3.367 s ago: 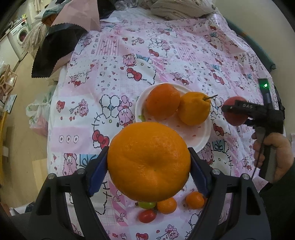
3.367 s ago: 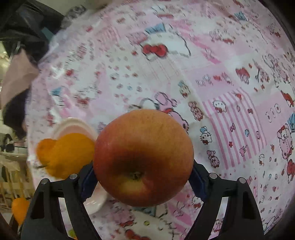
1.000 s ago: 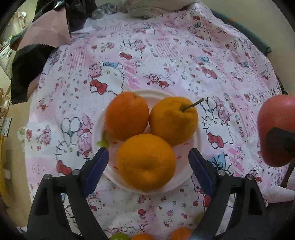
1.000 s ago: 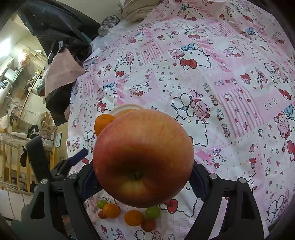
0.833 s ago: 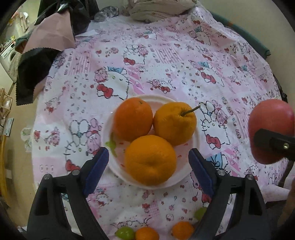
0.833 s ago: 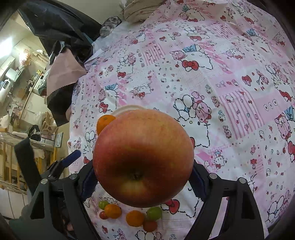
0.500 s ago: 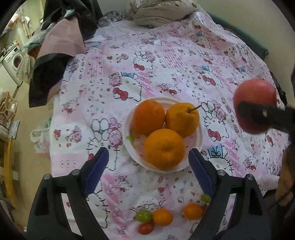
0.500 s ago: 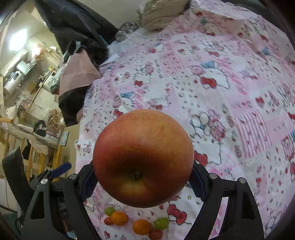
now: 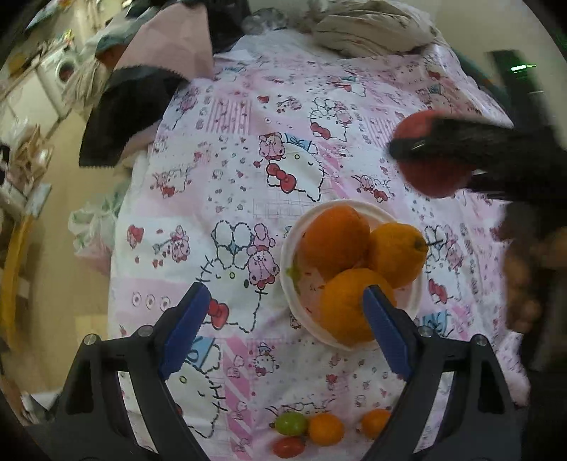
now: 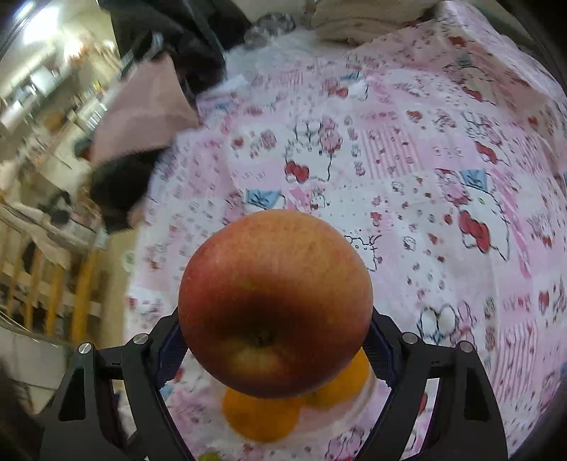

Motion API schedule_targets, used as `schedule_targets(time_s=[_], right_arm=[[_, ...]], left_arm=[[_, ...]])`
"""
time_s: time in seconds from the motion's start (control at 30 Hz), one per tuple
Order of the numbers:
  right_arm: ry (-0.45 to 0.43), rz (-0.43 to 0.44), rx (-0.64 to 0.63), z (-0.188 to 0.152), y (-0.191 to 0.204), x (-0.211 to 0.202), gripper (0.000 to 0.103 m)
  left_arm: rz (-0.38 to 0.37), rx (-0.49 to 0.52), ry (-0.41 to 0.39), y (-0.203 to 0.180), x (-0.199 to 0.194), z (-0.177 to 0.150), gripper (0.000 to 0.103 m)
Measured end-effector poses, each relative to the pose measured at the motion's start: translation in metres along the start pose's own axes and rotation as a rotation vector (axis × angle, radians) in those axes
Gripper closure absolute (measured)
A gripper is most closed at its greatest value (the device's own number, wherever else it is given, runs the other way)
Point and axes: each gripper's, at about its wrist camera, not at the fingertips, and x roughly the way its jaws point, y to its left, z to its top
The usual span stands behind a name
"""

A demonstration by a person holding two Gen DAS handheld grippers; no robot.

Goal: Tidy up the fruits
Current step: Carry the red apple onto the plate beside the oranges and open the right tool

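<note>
A white plate [image 9: 291, 283] on the pink patterned cloth holds three oranges [image 9: 335, 241]. My left gripper [image 9: 283, 329] is open and empty, above the cloth just left of the plate. My right gripper [image 10: 274, 351] is shut on a red apple [image 10: 274, 298]; in the left wrist view the apple [image 9: 430, 173] hangs above the cloth behind and right of the plate. In the right wrist view the oranges [image 10: 260, 415] and the plate [image 10: 358, 415] show below the apple.
Several small fruits, green [image 9: 291, 423], orange [image 9: 325, 429] and red [image 9: 288, 446], lie on the cloth near its front edge. Dark and pink clothes [image 9: 141, 85] and a beige bundle [image 9: 368, 30] lie at the far end. The cloth's left edge drops to the floor [image 9: 71, 220].
My left gripper let go of the orange onto the plate, then drew back and shifted left. My right gripper carried the apple in over the plate.
</note>
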Motion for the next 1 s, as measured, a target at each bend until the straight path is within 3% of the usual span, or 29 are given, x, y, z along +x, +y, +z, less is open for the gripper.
schedule_targets(time_s=[0.2, 0.43, 0.57, 0.77, 1.0], right_arm=[[0.154, -0.175, 0.027, 0.006, -0.006, 0.075, 0.017], [0.210, -0.224, 0.048, -0.001, -0.007, 0.104, 0.016], [0.243, -0.195, 0.117, 0.002, -0.015, 0.112, 0.014], [0.212, -0.107, 0.177, 0.005, -0.028, 0.098, 0.013], [0.198, -0.068, 0.141, 0.008, -0.023, 0.072, 0.012]], left_arm=[[-0.045, -0.042, 0.012, 0.005, -0.009, 0.003, 0.017], [-0.085, -0.079, 0.018, 0.008, -0.014, 0.008, 0.017], [-0.081, -0.076, 0.009, 0.008, -0.015, 0.008, 0.017], [-0.056, -0.083, -0.003, 0.011, -0.012, 0.007, 0.017], [-0.021, -0.068, -0.028, 0.010, -0.012, 0.006, 0.017]])
